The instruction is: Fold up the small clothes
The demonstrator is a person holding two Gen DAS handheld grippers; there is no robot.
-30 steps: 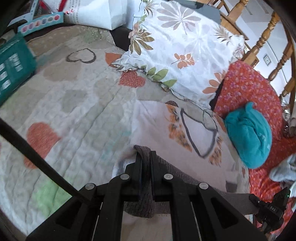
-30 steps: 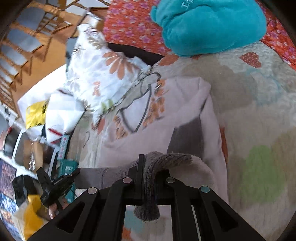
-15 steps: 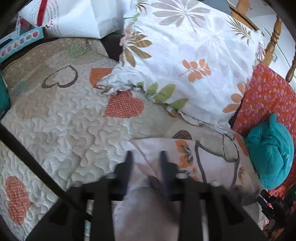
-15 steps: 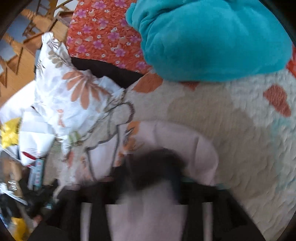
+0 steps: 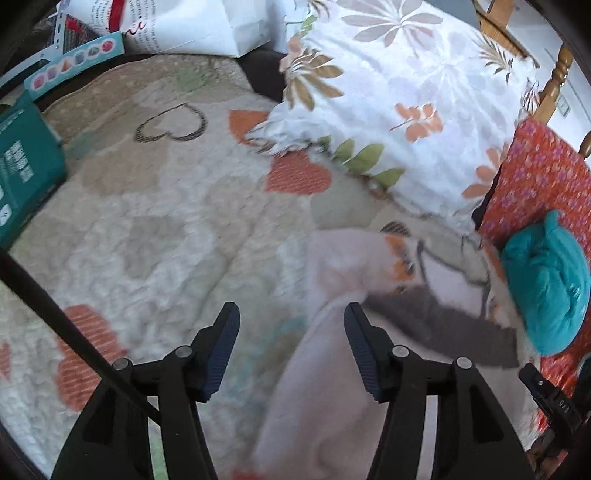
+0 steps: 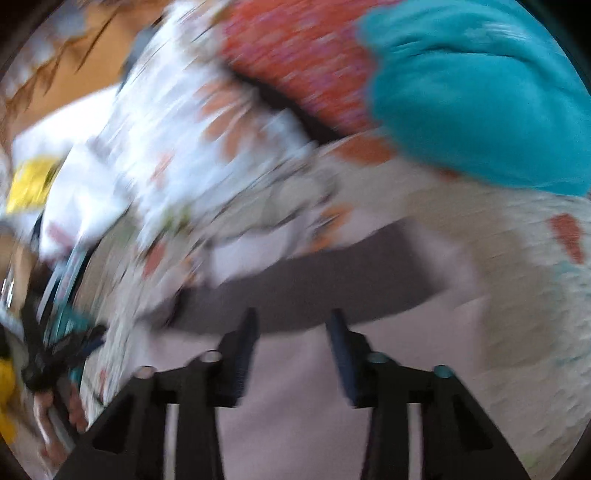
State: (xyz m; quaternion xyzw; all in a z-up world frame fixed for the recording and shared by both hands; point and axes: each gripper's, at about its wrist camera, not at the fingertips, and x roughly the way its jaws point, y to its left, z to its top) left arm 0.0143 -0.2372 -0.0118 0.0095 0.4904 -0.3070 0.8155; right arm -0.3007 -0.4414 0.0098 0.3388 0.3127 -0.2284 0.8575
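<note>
The left gripper [image 5: 291, 314] is seen with its jaws parted to a moderate width and opening; nothing is pressed between the pads. The pale pink garment [image 5: 325, 398] lies directly beneath and ahead of it, its near edge passing under the right-hand finger [image 5: 364, 350], while the left-hand finger stands over bare quilt [image 5: 159, 236]. From the left wrist view the garment's long axis is observed to run from the gripper's base forward and to the right, toward the teal bundle [image 5: 546, 291]. A dark grey ribbed band [image 5: 443, 325] crosses the garment just ahead and right of the fingertips, and an orange printed motif [image 5: 399, 251] is noted farther forward.

The right gripper [image 6: 291, 321] is recorded with jaws narrower and closing; no cloth is seen between the pads. The view is heavily blurred, so contact with the fabric below cannot be confirmed. The same garment [image 6: 295, 406] fills the area under and ahead of it, with the dark band [image 6: 314, 284] lying crosswise just beyond the fingertips.

Farther out, a floral pillow [image 5: 406, 110] is placed ahead of the left gripper, a red patterned cushion [image 5: 535, 184] to its far right, and a teal box [image 5: 22, 173] at the far left edge. White paper bags [image 5: 192, 26] stand beyond the quilt.
</note>
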